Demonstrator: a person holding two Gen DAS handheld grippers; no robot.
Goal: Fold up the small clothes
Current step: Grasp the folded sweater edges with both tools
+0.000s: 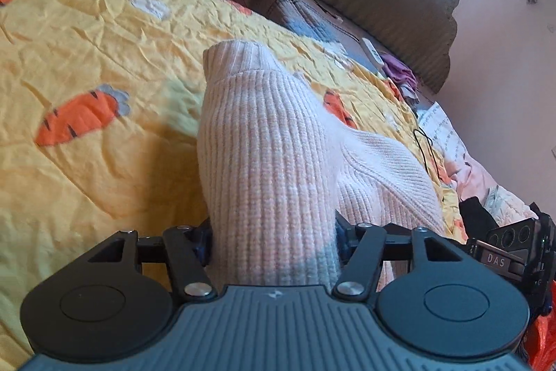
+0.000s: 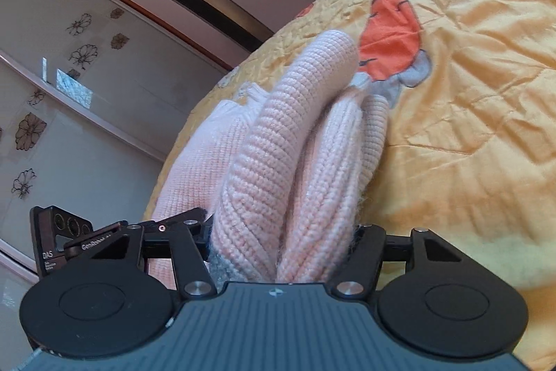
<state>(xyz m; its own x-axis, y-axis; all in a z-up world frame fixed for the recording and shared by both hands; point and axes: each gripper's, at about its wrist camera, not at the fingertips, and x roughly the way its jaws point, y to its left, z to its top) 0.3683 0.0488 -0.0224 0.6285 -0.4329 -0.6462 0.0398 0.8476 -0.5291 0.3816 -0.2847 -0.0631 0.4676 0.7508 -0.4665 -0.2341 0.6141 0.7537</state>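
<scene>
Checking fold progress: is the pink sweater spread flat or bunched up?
Bunched: the pink sweater rises in thick folds, clamped in both the left hand-held gripper and right hand-held gripper.

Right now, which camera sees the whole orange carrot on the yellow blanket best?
The left wrist view: a whole carrot lies flat and unhidden on the yellow blanket, left of the pink sweater. The right wrist view shows a carrot too, but the sweater covers one edge of it.

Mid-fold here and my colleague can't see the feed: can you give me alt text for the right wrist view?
The right gripper is shut on a bunched fold of a pink knitted sweater, which rises between its fingers above a yellow bedspread printed with orange carrots. Behind to the left are a wardrobe with flower patterns and the other gripper.
</scene>
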